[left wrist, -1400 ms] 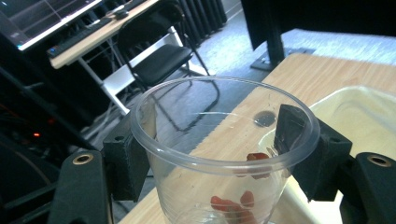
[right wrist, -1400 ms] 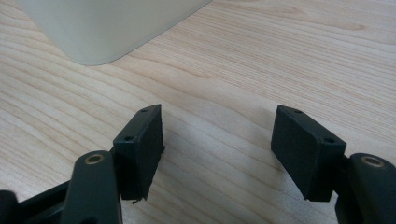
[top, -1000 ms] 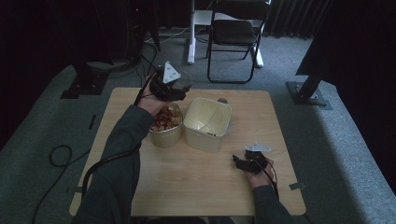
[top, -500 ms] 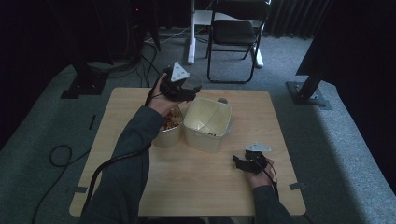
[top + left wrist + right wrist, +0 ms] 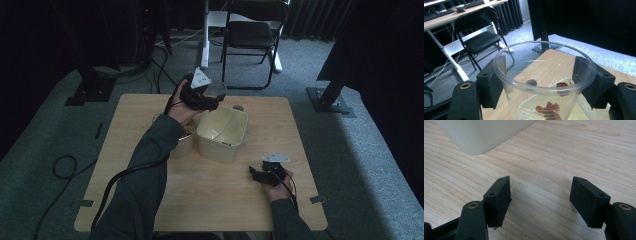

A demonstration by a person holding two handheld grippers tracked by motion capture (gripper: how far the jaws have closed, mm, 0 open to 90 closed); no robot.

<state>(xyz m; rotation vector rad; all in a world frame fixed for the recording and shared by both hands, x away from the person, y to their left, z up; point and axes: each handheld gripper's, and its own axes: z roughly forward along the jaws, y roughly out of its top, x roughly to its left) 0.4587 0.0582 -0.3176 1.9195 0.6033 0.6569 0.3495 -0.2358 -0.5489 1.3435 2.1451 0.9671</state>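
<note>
My left gripper (image 5: 212,98) is raised over the back rim of the cream square tub (image 5: 222,144). It holds a clear plastic cup (image 5: 541,82) upright, with a few red pieces (image 5: 547,108) in the bottom. Both pads (image 5: 491,85) rest against the cup's sides below the rim. Its jaws have just been opening a little, with the cup still between them. My right gripper (image 5: 256,174) rests low on the table to the right of the tub. In the right gripper view it (image 5: 540,195) stands open over bare wood, with the tub's corner (image 5: 479,135) ahead.
A round container (image 5: 184,140) with brownish contents sits against the tub's left side, under my left forearm. A small grey object (image 5: 238,107) lies behind the tub. A folding chair (image 5: 252,35) and black stands are on the floor beyond the table.
My left hand has carried the cup to the right, from above the round container to above the tub's back rim. The right gripper has stayed put.
</note>
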